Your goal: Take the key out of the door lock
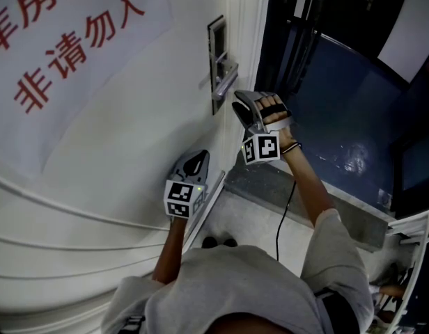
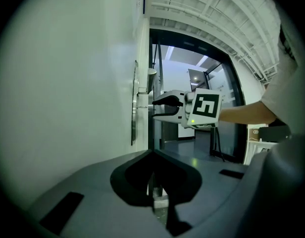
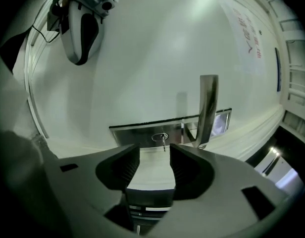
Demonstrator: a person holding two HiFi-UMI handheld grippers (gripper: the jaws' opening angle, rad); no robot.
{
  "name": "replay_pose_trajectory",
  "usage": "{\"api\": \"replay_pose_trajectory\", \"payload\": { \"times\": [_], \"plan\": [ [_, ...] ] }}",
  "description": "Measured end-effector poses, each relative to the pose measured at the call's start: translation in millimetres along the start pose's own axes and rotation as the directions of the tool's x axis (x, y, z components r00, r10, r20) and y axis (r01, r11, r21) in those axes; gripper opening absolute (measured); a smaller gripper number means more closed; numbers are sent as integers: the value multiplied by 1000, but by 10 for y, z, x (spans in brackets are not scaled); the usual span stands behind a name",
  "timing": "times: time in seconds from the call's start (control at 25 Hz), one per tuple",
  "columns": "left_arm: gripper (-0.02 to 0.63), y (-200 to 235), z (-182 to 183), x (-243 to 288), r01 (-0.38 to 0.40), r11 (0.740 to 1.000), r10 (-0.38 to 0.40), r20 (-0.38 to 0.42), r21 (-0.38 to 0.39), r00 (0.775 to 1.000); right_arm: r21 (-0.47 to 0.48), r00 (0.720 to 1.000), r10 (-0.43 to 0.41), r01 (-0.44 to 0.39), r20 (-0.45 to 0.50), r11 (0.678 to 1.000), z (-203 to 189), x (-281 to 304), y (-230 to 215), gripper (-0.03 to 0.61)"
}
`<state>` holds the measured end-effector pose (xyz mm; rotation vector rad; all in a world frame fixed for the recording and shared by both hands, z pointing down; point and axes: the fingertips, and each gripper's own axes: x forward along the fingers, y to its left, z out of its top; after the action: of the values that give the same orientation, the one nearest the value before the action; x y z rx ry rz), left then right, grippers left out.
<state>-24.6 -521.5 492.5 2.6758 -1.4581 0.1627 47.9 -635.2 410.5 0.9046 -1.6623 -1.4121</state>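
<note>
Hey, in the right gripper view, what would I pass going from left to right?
left tool → key → door handle → red-lettered sign

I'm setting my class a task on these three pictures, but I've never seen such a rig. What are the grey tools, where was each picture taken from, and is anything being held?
There is no robot here: a person holds a two-jaw gripper in each hand. The head view looks down from the person's head at a white door. The other two views come from cameras riding on the grippers. The right gripper, jaws open, faces the key, which is still in the lock beside the handle. The left gripper, jaws shut, holds nothing.
</note>
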Motion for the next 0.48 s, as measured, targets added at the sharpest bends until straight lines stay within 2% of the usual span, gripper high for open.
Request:
{"api": "replay_pose_trajectory", "payload": {
  "times": [0.12,0.48],
  "plan": [
    [18,0,-2,6,2,1000,-2,-1,2,1000,-26,1000,9,-9,-7,1000,-18,97,-18,204],
    [18,-4,-7,-5,1,1000,-1,-9,4,1000,-61,1000,-24,24,-12,998,-93,277,-113,189]
  ]
}}
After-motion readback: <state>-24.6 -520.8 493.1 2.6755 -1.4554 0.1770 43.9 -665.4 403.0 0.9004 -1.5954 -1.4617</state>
